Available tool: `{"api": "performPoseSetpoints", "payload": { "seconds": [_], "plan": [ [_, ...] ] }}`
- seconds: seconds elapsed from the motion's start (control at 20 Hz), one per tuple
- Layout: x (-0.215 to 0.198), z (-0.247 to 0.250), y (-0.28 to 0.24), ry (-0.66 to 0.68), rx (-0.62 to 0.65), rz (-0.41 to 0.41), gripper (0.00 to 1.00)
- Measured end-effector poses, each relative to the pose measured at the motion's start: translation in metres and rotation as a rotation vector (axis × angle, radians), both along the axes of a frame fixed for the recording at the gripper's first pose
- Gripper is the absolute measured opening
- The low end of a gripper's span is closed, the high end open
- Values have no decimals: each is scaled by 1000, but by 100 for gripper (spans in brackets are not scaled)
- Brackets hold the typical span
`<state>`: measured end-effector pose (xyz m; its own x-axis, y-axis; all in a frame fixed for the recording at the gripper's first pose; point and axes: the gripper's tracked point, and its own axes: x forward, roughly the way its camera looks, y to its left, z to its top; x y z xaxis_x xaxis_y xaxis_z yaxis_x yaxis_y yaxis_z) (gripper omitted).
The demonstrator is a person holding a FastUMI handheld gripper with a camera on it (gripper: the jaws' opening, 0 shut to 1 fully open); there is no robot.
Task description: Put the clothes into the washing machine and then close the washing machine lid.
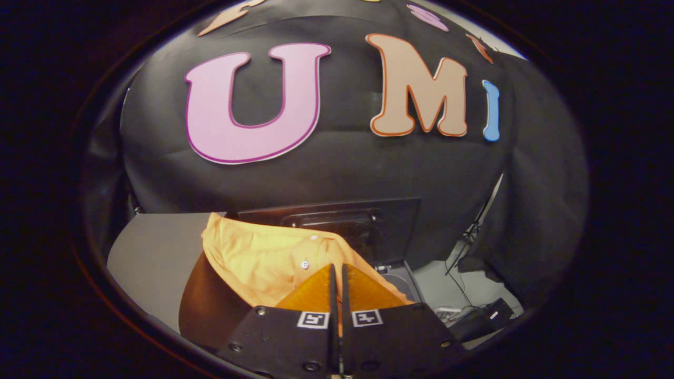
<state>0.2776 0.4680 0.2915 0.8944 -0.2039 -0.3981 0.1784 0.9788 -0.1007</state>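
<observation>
An orange shirt (263,258) with a white button (304,264) hangs bunched just ahead of and around my fingertips. My gripper (337,271) is shut on its cloth, the two fingers (316,295) pressed almost together with only a thin slit between them. Behind the shirt stands the washing machine's dark lid (379,221), raised upright against the booth wall. A corner of the machine's top (403,279) with part of its round opening peeks out to the right of the shirt. The rest of the opening is hidden by the shirt and my fingers.
A grey tabletop (152,252) lies to the left of the shirt, with a dark brown patch (205,305) under the cloth. On the pale floor to the right are cables and a black box (484,316), and a thin stand (468,237) leans by the wall.
</observation>
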Motion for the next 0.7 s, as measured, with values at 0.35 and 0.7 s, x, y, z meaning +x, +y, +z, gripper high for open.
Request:
{"api": "performPoseSetpoints", "payload": {
  "seconds": [0.35, 0.7],
  "plan": [
    [20, 3, 2, -38, -5, 46, 64],
    [54, 15, 18, -88, -34, 78, 90]
  ]
}}
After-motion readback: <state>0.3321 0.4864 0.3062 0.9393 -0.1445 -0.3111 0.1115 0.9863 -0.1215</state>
